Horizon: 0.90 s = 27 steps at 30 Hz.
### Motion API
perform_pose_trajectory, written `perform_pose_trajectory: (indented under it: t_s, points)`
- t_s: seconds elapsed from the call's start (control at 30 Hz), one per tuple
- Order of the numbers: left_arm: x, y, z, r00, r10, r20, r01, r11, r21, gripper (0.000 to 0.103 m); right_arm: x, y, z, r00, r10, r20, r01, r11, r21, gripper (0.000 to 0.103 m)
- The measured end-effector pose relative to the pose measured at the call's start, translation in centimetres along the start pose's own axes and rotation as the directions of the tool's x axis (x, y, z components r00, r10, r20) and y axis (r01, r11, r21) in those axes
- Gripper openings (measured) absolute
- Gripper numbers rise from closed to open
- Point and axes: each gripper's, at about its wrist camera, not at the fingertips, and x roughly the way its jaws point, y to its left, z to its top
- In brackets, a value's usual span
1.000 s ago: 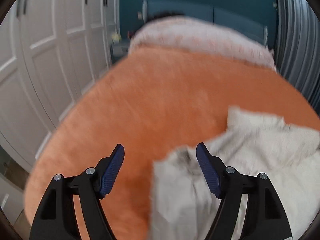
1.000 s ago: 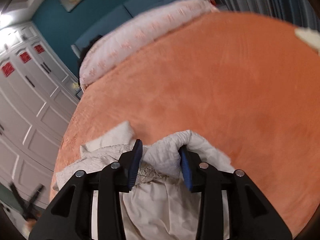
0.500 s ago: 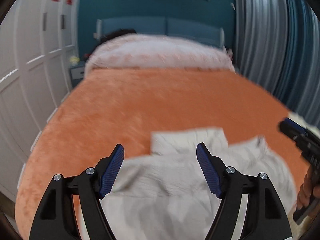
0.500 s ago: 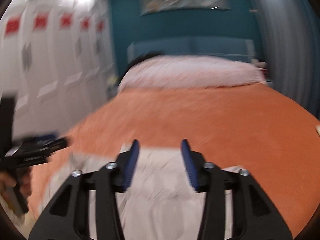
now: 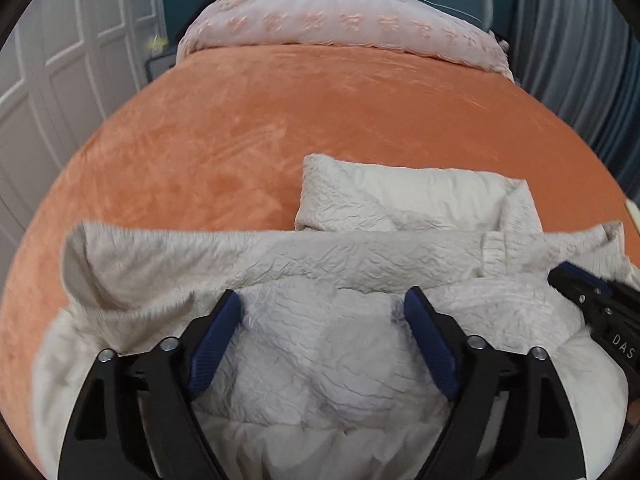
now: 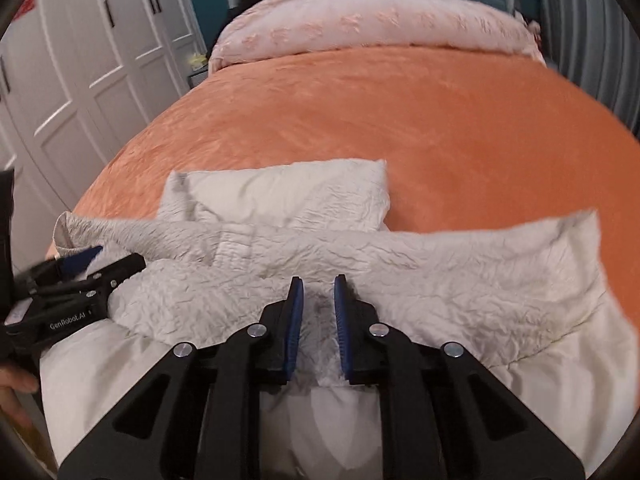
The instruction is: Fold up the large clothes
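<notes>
Since half a second ago, both grippers have dropped low over the cream garment point(image 5: 332, 352), which now fills the near edge of the orange bedspread point(image 5: 280, 120).

From the left wrist camera, the left gripper point(image 5: 322, 312) stands wide open over the crinkled fabric, holding nothing. At that view's right edge, the right gripper point(image 5: 596, 300) pokes in, and a sleeve end point(image 5: 80, 260) curls up at the left.

From the right wrist camera, the right gripper point(image 6: 317, 304) shows its blue pads point(image 6: 295, 320) close together with cloth between them; it appears pinched onto a fold, though the contact is partly hidden. Only this view shows the left gripper point(image 6: 80, 272) from the side, and a bit of a hand point(image 6: 16, 384) at the left edge.

The garment's long axis runs side to side across the foot of the bed. A folded part point(image 6: 288, 196) points toward the pink duvet point(image 6: 380, 20) by the headboard.
</notes>
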Motion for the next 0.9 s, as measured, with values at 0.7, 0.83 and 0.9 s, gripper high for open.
perform_pose_trajectory:
  t_s: [0.7, 0.83, 0.9]
  points:
    - [3.3, -0.7, -0.6, 0.999, 0.054, 0.01, -0.054, 0.999, 0.005, 0.089, 3.0, -1.1, -1.1, 1.0, 0.023, 0.005, -0.023, 0.998, 0.061, 0.014]
    - [3.5, -0.9, -0.7, 0.998, 0.064, 0.013, -0.064, 0.998, 0.01, 0.089, 3.1, -1.0, -1.2, 1.0, 0.02, 0.009, -0.02, 0.998, 0.058, 0.014]
    - [3.6, -0.9, -0.7, 0.998, 0.068, 0.014, -0.068, 0.998, 0.012, 0.09, 3.1, -1.1, -1.2, 1.0, 0.018, 0.01, -0.019, 0.998, 0.057, 0.013]
